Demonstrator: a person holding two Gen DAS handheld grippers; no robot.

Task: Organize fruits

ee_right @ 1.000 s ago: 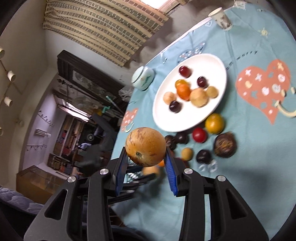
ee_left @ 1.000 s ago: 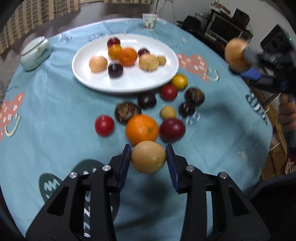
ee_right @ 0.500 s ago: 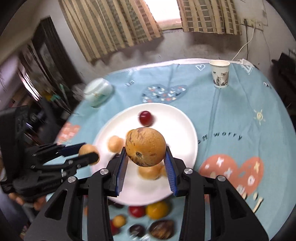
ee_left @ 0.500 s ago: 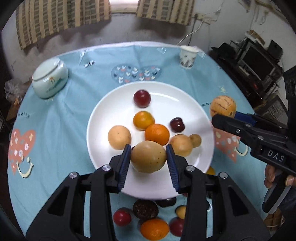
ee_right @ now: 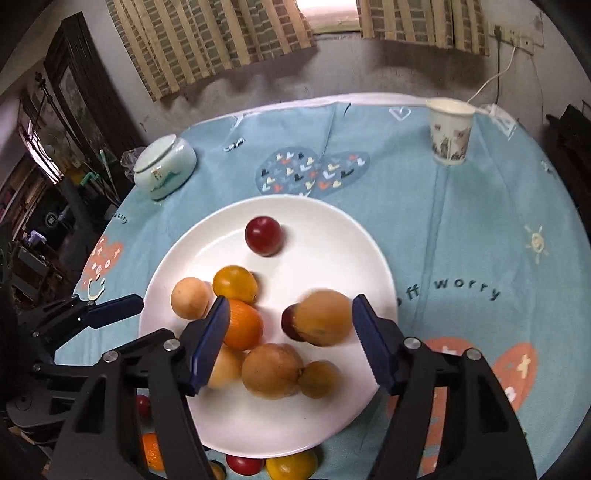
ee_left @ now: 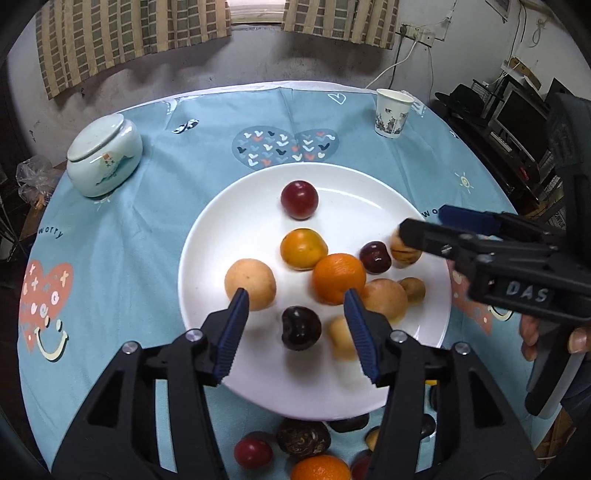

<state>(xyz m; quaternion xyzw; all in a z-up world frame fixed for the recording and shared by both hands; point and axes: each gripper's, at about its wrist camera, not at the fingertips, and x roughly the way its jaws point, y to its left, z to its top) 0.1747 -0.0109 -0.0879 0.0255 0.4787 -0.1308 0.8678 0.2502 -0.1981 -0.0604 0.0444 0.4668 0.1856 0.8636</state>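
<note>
A home – curtains [ee_left: 122, 33], tablecloth [ee_left: 221, 122], lidded jar [ee_left: 104, 158].

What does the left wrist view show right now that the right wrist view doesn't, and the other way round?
Only the left wrist view: a dark cherry-like fruit on the plate between the open left gripper's fingers, and a dark wrinkled fruit off the plate's near edge. Only the right wrist view: the open right gripper from behind, with a blurred tan fruit between its fingers. Both: the white plate, red plum, orange, paper cup and lidded jar.
</note>
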